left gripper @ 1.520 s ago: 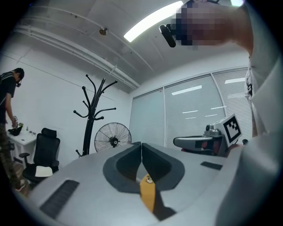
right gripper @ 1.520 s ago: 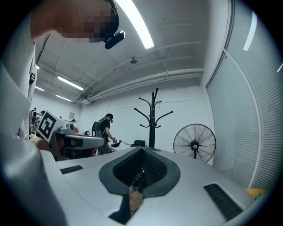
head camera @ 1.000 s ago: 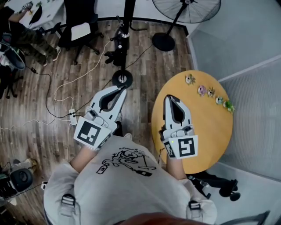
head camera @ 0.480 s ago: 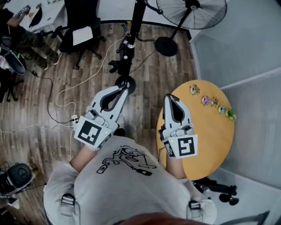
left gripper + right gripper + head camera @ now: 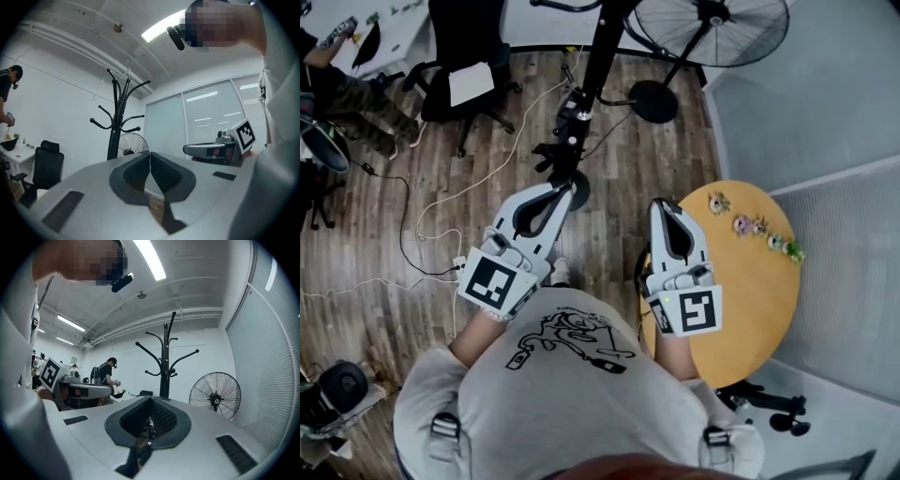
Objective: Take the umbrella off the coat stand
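Observation:
The black coat stand rises ahead of me, its round base on the wood floor just past my left gripper's tip. Dark fittings cling low on its pole; I cannot tell whether one is the umbrella. In both gripper views, only bare curved hooks show on the stand. My left gripper is shut and holds nothing. My right gripper is level beside it, also shut and holding nothing, over the table's left edge.
A round yellow table with small figurines stands at the right, against grey partitions. A pedestal fan is behind the stand. An office chair, floor cables and a seated person are at the left.
I have walked forward: the coat stand and fan have drawn nearer and the table has slid back to the right. Both grippers travel with me, shut as before.

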The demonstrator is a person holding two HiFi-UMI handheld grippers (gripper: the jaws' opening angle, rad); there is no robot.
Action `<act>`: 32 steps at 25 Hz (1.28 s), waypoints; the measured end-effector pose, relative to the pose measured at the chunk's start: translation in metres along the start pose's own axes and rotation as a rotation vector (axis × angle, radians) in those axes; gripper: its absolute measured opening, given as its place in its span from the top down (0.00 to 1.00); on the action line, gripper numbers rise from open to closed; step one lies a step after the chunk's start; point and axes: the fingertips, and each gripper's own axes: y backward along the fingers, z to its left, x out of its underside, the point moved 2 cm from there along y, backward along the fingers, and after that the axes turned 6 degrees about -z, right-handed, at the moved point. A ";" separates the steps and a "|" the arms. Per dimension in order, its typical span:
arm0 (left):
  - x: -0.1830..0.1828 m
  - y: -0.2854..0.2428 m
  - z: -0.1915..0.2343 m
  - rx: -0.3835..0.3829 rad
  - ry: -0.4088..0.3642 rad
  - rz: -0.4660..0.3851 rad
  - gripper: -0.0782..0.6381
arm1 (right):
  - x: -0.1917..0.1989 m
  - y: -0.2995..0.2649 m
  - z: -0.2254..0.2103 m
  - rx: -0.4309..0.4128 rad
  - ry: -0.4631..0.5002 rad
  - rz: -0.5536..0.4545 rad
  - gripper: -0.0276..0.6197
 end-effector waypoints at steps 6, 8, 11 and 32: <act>0.009 -0.006 0.024 0.021 0.028 0.012 0.88 | 0.006 -0.029 0.004 0.003 0.005 0.010 0.93; 0.015 -0.007 0.033 0.022 0.036 0.022 0.88 | 0.010 -0.038 0.006 0.003 0.001 0.015 0.93; 0.022 -0.009 0.044 0.020 0.047 0.033 0.88 | 0.017 -0.048 0.008 0.002 -0.006 0.025 0.93; 0.060 -0.029 0.072 -0.017 0.038 0.090 0.83 | 0.024 -0.062 -0.010 -0.034 0.027 0.035 0.93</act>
